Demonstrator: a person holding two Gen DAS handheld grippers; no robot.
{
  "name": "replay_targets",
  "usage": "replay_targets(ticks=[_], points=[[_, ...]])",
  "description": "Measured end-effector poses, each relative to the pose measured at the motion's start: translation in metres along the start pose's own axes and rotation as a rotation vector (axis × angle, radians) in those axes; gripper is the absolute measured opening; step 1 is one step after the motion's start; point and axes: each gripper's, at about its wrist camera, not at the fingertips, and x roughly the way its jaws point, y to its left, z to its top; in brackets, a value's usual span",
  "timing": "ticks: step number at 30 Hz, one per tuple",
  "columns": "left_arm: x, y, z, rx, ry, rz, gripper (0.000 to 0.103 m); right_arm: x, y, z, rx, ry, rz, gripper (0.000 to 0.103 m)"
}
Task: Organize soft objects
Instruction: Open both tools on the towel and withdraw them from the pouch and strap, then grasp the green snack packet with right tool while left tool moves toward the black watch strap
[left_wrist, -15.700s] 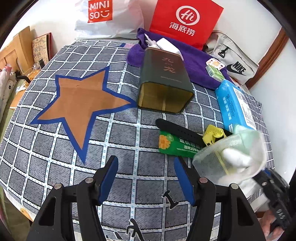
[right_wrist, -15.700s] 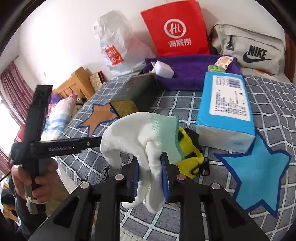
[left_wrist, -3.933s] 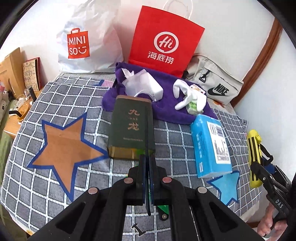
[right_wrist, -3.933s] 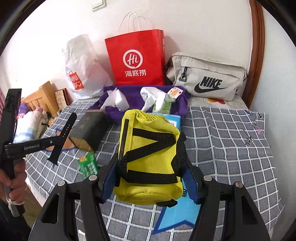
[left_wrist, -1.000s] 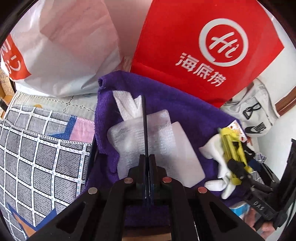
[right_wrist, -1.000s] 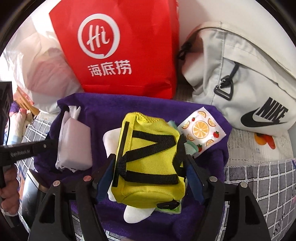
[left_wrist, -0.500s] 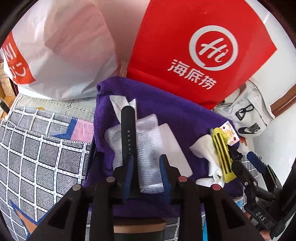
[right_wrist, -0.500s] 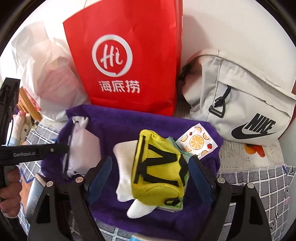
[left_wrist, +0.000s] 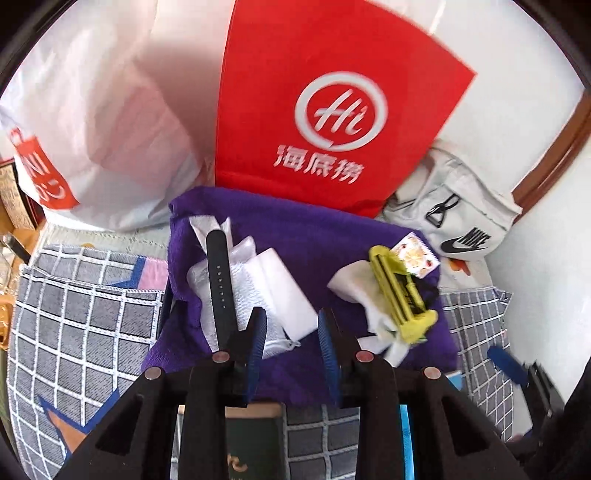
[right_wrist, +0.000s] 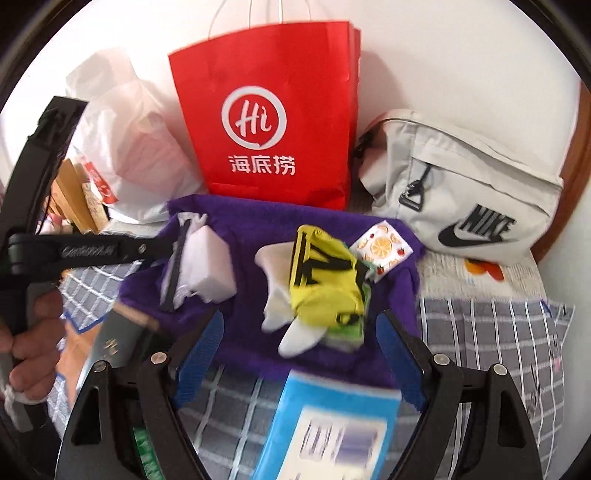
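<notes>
A purple towel (left_wrist: 295, 236) (right_wrist: 251, 291) lies at the back of the bed. On it a yellow pouch (left_wrist: 400, 291) (right_wrist: 325, 284) rests on a white glove (left_wrist: 354, 288) (right_wrist: 273, 295), and a black strap (left_wrist: 218, 280) (right_wrist: 173, 273) lies on a white tissue pack (left_wrist: 266, 284) (right_wrist: 210, 262). My left gripper (left_wrist: 290, 345) is open and empty above the towel's near edge. My right gripper (right_wrist: 299, 358) is wide open and empty, just in front of the pouch.
A red Hi paper bag (left_wrist: 332, 118) (right_wrist: 273, 122), a white Miniso bag (left_wrist: 85, 122) and a grey Nike bag (right_wrist: 469, 199) stand behind the towel. A blue tissue pack (right_wrist: 332, 424) and a dark green box (right_wrist: 118, 343) lie nearer on the checked bedspread (left_wrist: 85, 306).
The right gripper has opened, left the yellow pouch on the glove and pulled back. The left gripper has opened, left the black strap on the tissue pack and drawn back.
</notes>
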Motion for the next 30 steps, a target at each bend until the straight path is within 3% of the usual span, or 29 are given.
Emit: replay_targets(ticks=[2,3,8,14,17,21,30], points=[[-0.013,-0.005,-0.006,0.008,-0.023,-0.003,0.041,-0.011,0.001,-0.008,0.003,-0.002,0.000,0.084],[-0.018,-0.007,-0.010,0.007,-0.028,0.000,0.042,-0.019,0.003,-0.013,-0.005,-0.008,-0.003,0.084],[-0.046,-0.006,-0.034,0.030,-0.041,0.025,0.042,-0.042,0.020,-0.042,-0.024,-0.016,0.024,0.083],[-0.067,0.022,-0.068,-0.017,-0.046,0.071,0.042,-0.054,0.068,-0.089,-0.120,-0.005,0.111,0.083],[-0.071,0.036,-0.087,-0.028,-0.036,0.107,0.042,-0.048,0.093,-0.113,-0.165,0.030,0.122,0.081],[-0.074,0.054,-0.115,-0.041,-0.006,0.141,0.042,-0.027,0.121,-0.145,-0.218,0.117,0.130,0.072],[-0.081,0.076,-0.173,-0.043,0.040,0.183,0.042,0.001,0.135,-0.172,-0.256,0.182,0.123,0.069]])
